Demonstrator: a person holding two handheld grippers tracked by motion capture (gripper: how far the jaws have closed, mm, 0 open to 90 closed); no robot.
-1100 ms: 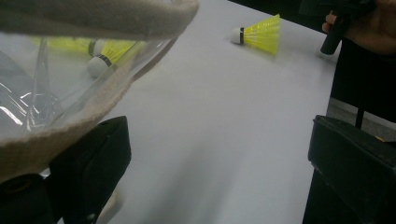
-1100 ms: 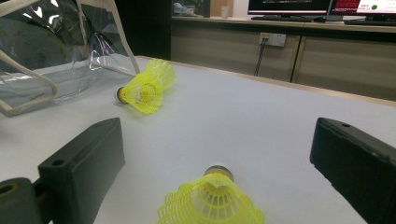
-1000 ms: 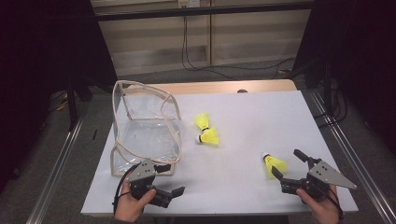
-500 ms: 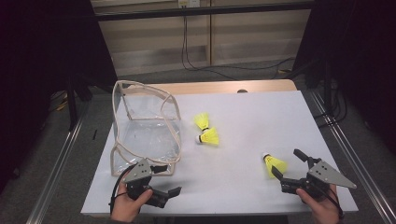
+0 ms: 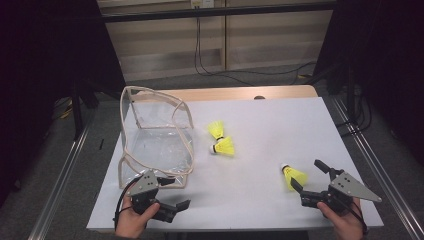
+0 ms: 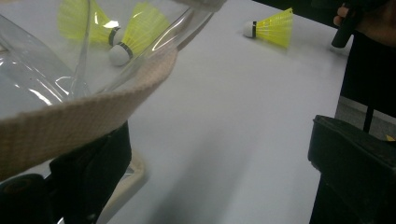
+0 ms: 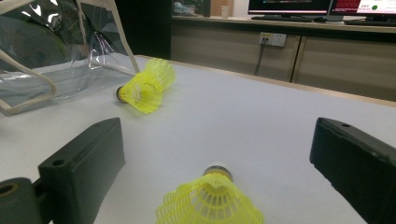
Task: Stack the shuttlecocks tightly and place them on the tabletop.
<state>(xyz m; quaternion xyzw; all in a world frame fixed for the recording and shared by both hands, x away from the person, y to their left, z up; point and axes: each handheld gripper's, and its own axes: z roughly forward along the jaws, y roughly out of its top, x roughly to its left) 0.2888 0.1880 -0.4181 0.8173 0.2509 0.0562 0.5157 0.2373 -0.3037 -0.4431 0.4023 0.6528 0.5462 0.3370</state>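
Observation:
A clear plastic bag [image 5: 155, 145] with beige trim stands at the table's left. Two yellow shuttlecocks [image 5: 216, 129] [image 5: 224, 147] lie side by side to its right. A third shuttlecock [image 5: 292, 176] lies near the front right, between the open jaws of my right gripper [image 5: 307, 175]; in the right gripper view this shuttlecock [image 7: 210, 200] has its cork pointing away. My left gripper [image 5: 175, 194] is open at the bag's front right corner. In the left gripper view the beige strap [image 6: 93, 107] crosses just above one jaw, and nothing is gripped.
The white table top [image 5: 265, 120] has a wooden strip along its far edge. Metal rails run down both sides of the table. A cable [image 5: 200, 55] hangs beyond the far edge. The person's hands hold both grippers at the front edge.
My left gripper has edged slightly left, closer to the bag's front corner. The right gripper and all the shuttlecocks have stayed where they were.

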